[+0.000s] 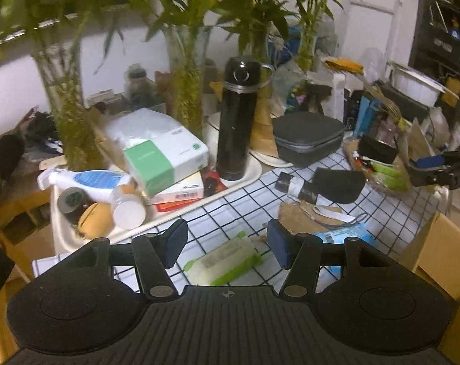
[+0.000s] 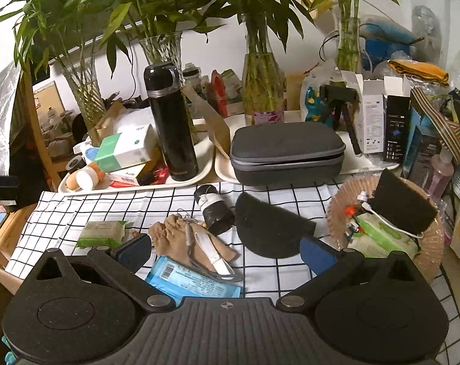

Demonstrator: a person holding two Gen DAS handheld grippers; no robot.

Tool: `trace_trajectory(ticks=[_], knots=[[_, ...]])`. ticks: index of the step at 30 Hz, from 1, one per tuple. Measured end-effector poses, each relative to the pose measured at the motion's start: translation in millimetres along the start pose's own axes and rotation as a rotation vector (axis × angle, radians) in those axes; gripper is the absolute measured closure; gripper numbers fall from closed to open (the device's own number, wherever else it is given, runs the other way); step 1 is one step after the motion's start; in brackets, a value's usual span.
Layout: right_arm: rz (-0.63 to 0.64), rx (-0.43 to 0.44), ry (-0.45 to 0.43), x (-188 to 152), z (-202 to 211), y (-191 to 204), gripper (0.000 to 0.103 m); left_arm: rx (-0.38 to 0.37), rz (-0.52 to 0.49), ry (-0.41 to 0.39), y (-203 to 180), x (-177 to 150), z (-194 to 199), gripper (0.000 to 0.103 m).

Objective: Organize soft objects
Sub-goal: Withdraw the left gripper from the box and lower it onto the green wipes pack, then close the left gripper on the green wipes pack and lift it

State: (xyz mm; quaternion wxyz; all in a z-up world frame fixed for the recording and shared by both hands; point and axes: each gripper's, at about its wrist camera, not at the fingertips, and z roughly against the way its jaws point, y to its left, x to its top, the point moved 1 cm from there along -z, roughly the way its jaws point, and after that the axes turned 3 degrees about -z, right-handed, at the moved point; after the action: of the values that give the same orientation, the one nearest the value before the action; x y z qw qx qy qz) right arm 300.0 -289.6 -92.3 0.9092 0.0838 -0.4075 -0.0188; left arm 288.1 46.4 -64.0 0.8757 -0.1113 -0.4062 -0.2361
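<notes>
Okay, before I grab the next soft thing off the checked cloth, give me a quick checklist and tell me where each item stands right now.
1. Left gripper open with nothing between its pads: ok.
2. Right gripper open with nothing held: ok.
3. Green-and-white wipes pack lying flat on the black-and-white checked cloth, ahead of the left gripper: ok.
4. Beige fabric piece free to lift: not ok, a white strap and grey cord lie across it.
5. Black half-round felt pad clear of the round woven basket: ok.
6. Room left in that basket: cannot tell.
</notes>
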Motion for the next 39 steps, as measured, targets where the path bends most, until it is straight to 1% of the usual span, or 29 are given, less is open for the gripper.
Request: trace_trajectory(ticks=[5,7,8,14,16,22,24,28,29,32,39], knots=[[0.004,-0.004,0.001,1.6,-2.6,-2.4,0.000,-0.036,-0.011,0.048,6.3,11.1,-21.7,0.046],[0.007,-0.013,0.004,1.3,-3.4,-3.7,0.000,-0.053,-0.037,0.061,6.5,13.3,-29.0,0.043],[0.002,-0.021,0.002,1.4,-2.8,-4.0,0.000,-0.061,-0.055,0.070,6.4,12.1,-35.2,0.038],[-0.047,-0.010,0.002,4.0,-4.0,-8.1,0.000,-0.056,-0.148,0.163,4.8,-3.6,-79.1,0.037],[-0.039,-0.013,0.003,4.0,-4.5,-7.8,0.000,-0.054,-0.175,0.175,3.5,-9.5,-91.2,0.037],[-0.024,-0.029,0.017,1.6,-7.6,-9.3,0.000,-0.104,-0.266,0.232,-0.7,-26.9,-127.3,0.037],[-0.020,-0.031,0.025,0.6,-9.0,-10.0,0.000,-0.112,-0.282,0.255,-0.8,-31.1,-137.5,0.037],[-0.006,-0.040,0.038,-0.4,-13.1,-10.5,0.000,-0.137,-0.291,0.286,1.8,-40.0,-154.9,0.037],[-0.005,-0.044,0.042,-0.4,-14.7,-10.9,0.000,-0.133,-0.295,0.277,2.9,-42.0,-156.9,0.036],[-0.010,-0.053,0.050,0.7,-19.5,-12.6,0.000,-0.155,-0.270,0.274,8.4,-44.9,-161.7,0.034],[-0.013,-0.056,0.074,3.7,-31.2,-12.7,0.000,-0.172,-0.239,0.263,13.2,-46.7,-166.8,0.035]])
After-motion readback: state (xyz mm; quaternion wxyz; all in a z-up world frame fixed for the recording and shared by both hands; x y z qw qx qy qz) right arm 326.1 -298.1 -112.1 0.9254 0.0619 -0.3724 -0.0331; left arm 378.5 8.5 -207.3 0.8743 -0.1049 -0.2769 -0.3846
